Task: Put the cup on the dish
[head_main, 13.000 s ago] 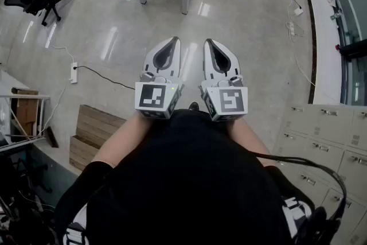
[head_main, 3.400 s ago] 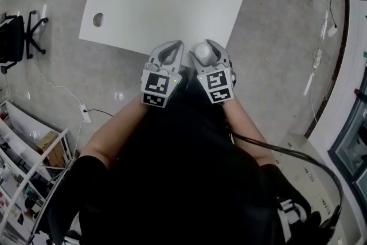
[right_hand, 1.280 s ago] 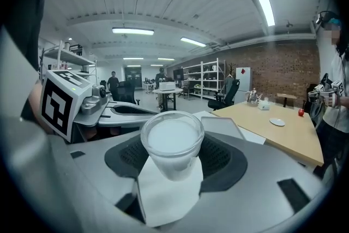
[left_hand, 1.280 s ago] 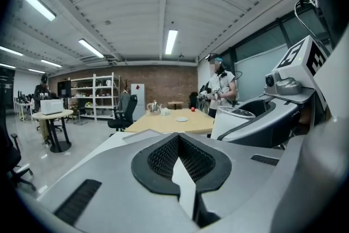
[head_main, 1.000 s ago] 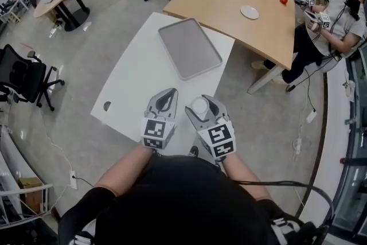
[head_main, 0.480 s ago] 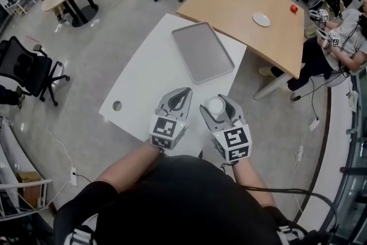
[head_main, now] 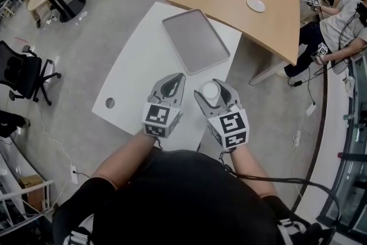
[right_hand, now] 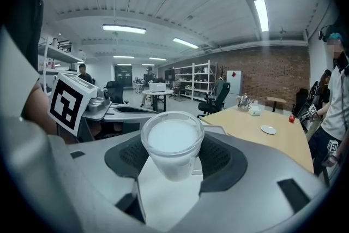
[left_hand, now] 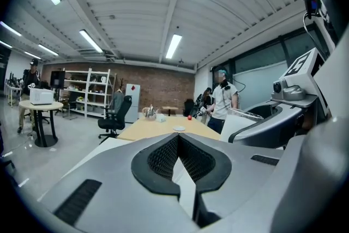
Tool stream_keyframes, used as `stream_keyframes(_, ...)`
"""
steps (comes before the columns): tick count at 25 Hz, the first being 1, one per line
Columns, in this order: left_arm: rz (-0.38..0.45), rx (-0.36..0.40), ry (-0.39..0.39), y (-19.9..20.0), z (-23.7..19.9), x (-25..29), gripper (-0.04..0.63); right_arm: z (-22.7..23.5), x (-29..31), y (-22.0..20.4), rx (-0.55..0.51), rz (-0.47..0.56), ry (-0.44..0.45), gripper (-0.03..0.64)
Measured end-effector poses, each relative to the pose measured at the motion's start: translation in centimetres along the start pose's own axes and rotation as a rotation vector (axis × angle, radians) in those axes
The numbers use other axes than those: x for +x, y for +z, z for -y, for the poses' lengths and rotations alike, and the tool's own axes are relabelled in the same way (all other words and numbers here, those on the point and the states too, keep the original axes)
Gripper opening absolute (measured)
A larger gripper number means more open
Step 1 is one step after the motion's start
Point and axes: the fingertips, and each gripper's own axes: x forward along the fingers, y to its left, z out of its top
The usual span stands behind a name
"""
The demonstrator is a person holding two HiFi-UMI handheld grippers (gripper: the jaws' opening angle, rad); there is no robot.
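The tan wooden counter [head_main: 241, 20] is set beyond the white rectangular counter [head_main: 137, 77]. The left hand-held gripper [head_main: 178, 77] is closed, empty. The small white round dish [head_main: 256, 4] is seen on the wooden counter — well apart from the translucent white plastic cup [head_main: 210, 90], which is clamped upright in the right hand-held gripper [head_main: 213, 86].

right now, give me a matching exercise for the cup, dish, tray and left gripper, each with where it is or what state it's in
Things:
1. cup
2. dish
3. grey tray
4. left gripper

Places or states:
a. lying on the white table
b. clamped between the jaws of the right gripper
c. sitting on the wooden table
d. jaws together, nothing between them

Pairs: 1-b, 2-c, 3-a, 4-d
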Motion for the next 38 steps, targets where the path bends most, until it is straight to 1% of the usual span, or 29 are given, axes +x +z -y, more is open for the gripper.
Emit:
stream_keyframes(8, 0.003, -0.005, 0.02, -0.3, -3.4, 4.3, 0.006, 3.9, 4.8, 0.4, 0.0, -0.004, -0.018, 0.236)
stream_keyframes(12, -0.018, -0.017, 0.023, -1.4, -4.6, 5.9, 0.006, 4.6, 6.8, -0.2, 0.013, -0.018, -0.026, 0.236)
stream_keyframes(16, -0.013, -0.016, 0.024, -2.2, -6.1, 8.7, 0.006, 6.0, 9.4, -0.6, 0.01, -0.01, -0.034, 0.238)
stream_keyframes(23, -0.031, -0.031, -0.006, -4.8, -6.3, 12.7, 0.006, 8.2, 12.3, -2.1, 0.029, -0.012, -0.066, 0.237)
stream_keyframes(27, -0.022, -0.031, 0.011, -5.9, -7.1, 14.7, 0.006, 9.8, 13.6, -2.8, 0.03, 0.003, -0.082, 0.238)
stream_keyframes(32, -0.016, -0.017, 0.026, -7.3, -7.8, 17.8, 0.006, 12.5, 15.3, -4.6, 0.04, 0.003, -0.098, 0.237)
stream_keyframes(34, -0.012, -0.005, 0.033, -8.1, -8.5, 18.3, 0.006, 12.7, 15.9, -5.3, 0.043, -0.002, -0.102, 0.237)
stream_keyframes(38, -0.015, -0.027, 0.059, -9.6, -10.0, 19.0, 0.006, 12.9, 17.5, -6.9, 0.048, -0.013, -0.108, 0.238)
